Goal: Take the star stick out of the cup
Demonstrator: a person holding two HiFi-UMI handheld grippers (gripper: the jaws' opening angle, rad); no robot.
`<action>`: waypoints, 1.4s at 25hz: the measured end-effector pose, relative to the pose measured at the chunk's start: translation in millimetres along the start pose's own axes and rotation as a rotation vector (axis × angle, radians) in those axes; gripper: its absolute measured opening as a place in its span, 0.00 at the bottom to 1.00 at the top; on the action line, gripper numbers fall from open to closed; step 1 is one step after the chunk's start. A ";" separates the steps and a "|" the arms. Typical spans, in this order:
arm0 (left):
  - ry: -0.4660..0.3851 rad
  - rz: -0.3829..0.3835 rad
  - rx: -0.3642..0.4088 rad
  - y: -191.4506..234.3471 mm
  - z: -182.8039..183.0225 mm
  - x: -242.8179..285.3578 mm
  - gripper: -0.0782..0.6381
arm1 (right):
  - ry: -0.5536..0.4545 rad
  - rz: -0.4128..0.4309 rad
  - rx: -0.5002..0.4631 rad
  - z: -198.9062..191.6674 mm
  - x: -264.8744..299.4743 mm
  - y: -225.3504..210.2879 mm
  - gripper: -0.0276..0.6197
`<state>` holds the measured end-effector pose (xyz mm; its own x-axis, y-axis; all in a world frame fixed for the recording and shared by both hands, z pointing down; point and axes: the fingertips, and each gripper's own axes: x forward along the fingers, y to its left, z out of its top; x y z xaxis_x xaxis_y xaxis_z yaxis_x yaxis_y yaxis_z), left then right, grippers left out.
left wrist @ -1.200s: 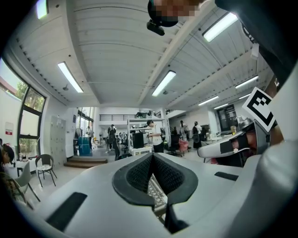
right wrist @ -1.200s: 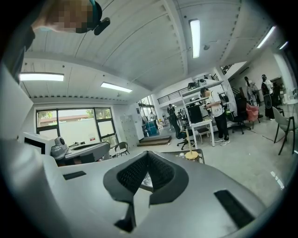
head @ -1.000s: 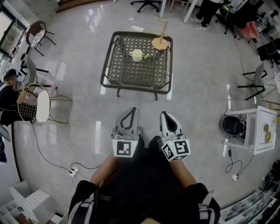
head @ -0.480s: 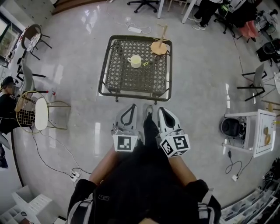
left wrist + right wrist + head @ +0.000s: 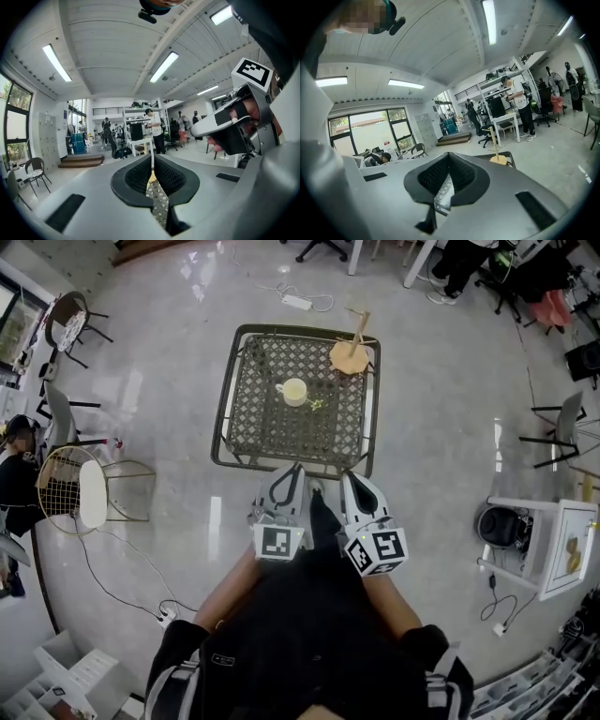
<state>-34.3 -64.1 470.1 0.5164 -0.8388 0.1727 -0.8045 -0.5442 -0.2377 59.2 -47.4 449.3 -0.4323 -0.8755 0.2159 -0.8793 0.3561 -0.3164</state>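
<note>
While both hang at the desk's near edge, the left gripper and right gripper each have their jaws pressed together on nothing. The cup stands mid-desk, well apart from every rim. The star stick shows just beside it, too small to place. A wooden stand occupies the far right corner. Bare floor rings the desk.

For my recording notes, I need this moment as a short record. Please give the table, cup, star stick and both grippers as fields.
table: dark wire-mesh, in front of the person
cup: pale, upright near the table's middle
star stick: small yellow-green piece by the cup; too small to tell more
wooden stand: far right corner of table
left gripper: jaws shut, empty, away from cup
right gripper: jaws shut, empty
</note>
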 end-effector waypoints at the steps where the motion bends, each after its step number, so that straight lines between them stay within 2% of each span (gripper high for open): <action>1: 0.011 -0.002 -0.003 3.2 -4.7 10.7 0.13 | 0.006 -0.002 0.003 0.7 9.6 -6.3 0.04; 6: 0.044 -0.016 -0.003 16.9 -25.6 59.8 0.14 | 0.036 -0.019 0.014 4.5 49.1 -34.9 0.04; 10: 0.102 -0.034 -0.003 18.1 -47.3 91.1 0.24 | 0.057 -0.023 0.020 6.1 71.1 -52.5 0.04; 22: 0.219 -0.100 0.067 15.6 -114.5 155.0 0.27 | 0.114 -0.046 0.054 -3.3 115.4 -86.0 0.04; 35: 0.336 -0.110 0.137 12.6 -181.8 201.9 0.29 | 0.160 -0.047 0.076 -17.0 139.5 -114.4 0.04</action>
<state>6.5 -237.3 675.8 0.4543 -0.7352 0.5031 -0.6907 -0.6474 -0.3222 96.2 -204.7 531.3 -0.4229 -0.8252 0.3744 -0.8841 0.2851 -0.3703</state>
